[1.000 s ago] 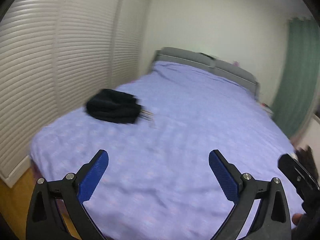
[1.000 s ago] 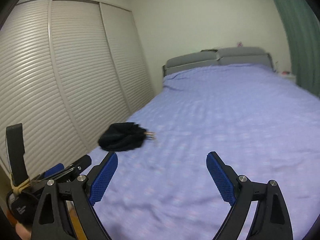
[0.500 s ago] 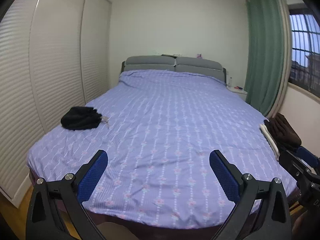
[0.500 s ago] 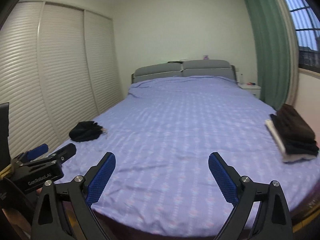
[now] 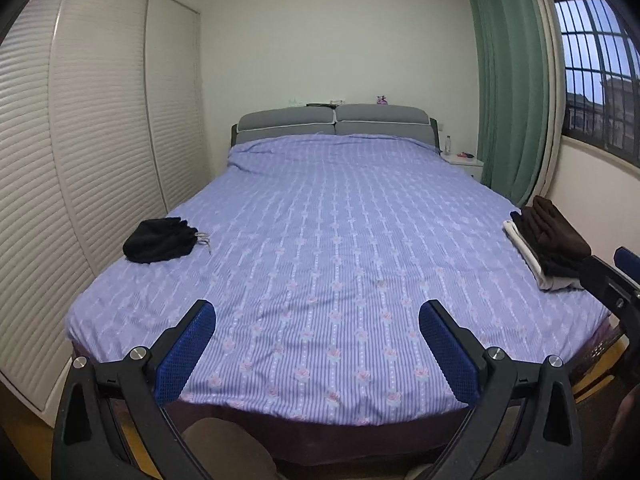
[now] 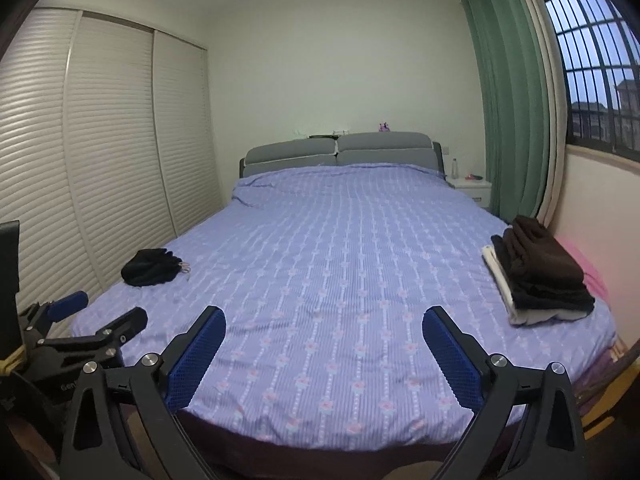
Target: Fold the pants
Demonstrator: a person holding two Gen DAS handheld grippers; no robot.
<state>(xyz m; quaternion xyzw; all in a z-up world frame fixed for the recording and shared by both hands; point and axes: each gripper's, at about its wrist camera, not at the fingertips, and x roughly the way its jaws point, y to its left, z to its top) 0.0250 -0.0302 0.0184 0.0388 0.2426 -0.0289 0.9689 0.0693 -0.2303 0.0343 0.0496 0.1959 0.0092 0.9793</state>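
A black bundle of pants (image 5: 160,241) lies crumpled at the bed's (image 5: 340,240) left edge, so its long way is hard to tell. Both the left claw (image 5: 316,356) and right claw (image 6: 324,360) are spread wide, holding nothing, near the bed's foot. A stack of folded clothes (image 6: 536,276) sits at the right edge.

The middle of the bed (image 5: 320,240) is bare quilt from the foot edge up to the grey headboard (image 5: 334,120), broad enough for either tongs to pass over. On its left side lies a black crumpled garment (image 5: 160,240), near the louvred wardrobe doors (image 5: 100,140). On the right edge sits a stack of folded clothes (image 6: 536,276), close to the green curtain (image 6: 512,100). The left tongs (image 5: 316,332) and right tongs (image 6: 324,334) hang spread wide at the foot, apart from both.
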